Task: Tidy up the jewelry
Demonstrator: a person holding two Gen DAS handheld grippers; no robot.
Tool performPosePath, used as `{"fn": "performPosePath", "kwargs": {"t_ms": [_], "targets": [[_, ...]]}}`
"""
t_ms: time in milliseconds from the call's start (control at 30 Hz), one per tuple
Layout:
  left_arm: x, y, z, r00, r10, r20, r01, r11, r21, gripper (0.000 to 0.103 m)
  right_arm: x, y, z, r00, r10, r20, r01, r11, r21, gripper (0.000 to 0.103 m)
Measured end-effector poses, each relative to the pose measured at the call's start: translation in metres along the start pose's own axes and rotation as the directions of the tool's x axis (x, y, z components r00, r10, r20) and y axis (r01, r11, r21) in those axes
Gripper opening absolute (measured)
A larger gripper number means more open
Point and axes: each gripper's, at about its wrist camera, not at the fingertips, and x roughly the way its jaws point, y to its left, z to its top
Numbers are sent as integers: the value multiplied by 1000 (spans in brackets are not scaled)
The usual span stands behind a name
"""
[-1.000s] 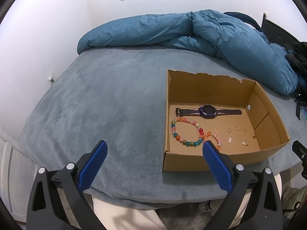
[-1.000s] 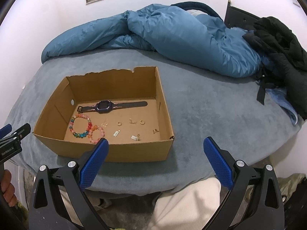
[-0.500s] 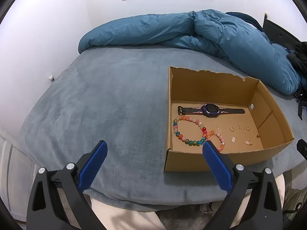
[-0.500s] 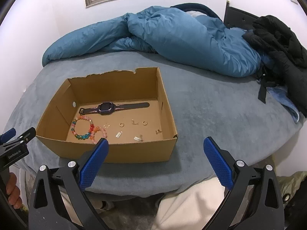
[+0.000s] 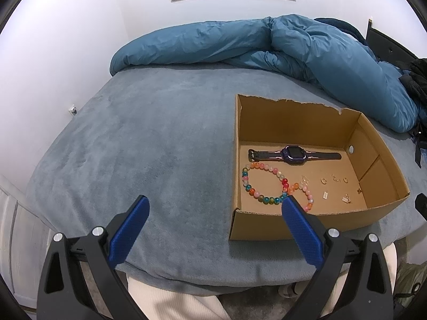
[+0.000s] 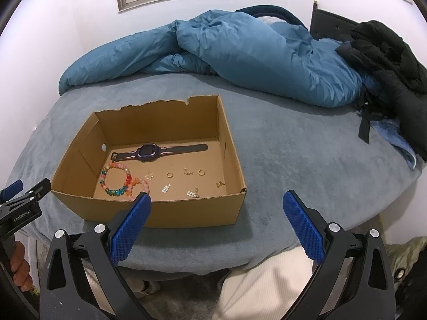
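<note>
An open cardboard box (image 5: 267, 226) (image 6: 186, 213) stands near the front edge of the grey-blue bed. Inside lie a dark purple watch (image 5: 293, 156) (image 6: 149, 152), a multicoloured bead bracelet (image 5: 263, 184) (image 6: 114, 180), a smaller pink-orange bead bracelet (image 5: 307, 196) (image 6: 140, 184) and several small gold pieces (image 5: 336, 188) (image 6: 186, 180). My left gripper (image 5: 216, 202) hovers open over the bed edge, left of the box's near corner. My right gripper (image 6: 217, 197) is open too, in front of the box's right end. Both hold nothing.
A rumpled blue duvet (image 5: 267, 45) (image 6: 240, 53) fills the back of the bed. Black clothing (image 6: 387, 58) lies at the right. The bed surface (image 5: 146, 146) left of the box is bare. A hand (image 6: 20, 266) holds the left gripper's handle, and cream trousers (image 6: 261, 288) show below.
Both cameras have drifted slightly, so the box sits a little lower and further right in each view. The jaws have stayed open and nothing in the box has moved.
</note>
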Motion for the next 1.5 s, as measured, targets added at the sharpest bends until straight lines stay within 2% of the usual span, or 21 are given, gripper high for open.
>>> {"fn": "performPosePath", "kwargs": {"t_ms": [633, 1500], "targets": [[-4, 2, -1, 1000, 5, 21, -5, 1000, -1, 97, -4, 2, -1, 1000, -8, 10, 7, 1000, 7, 95], [-13, -12, 2, 999, -40, 32, 39, 999, 20, 97, -4, 3, -2, 1000, -14, 11, 14, 1000, 15, 95]]}}
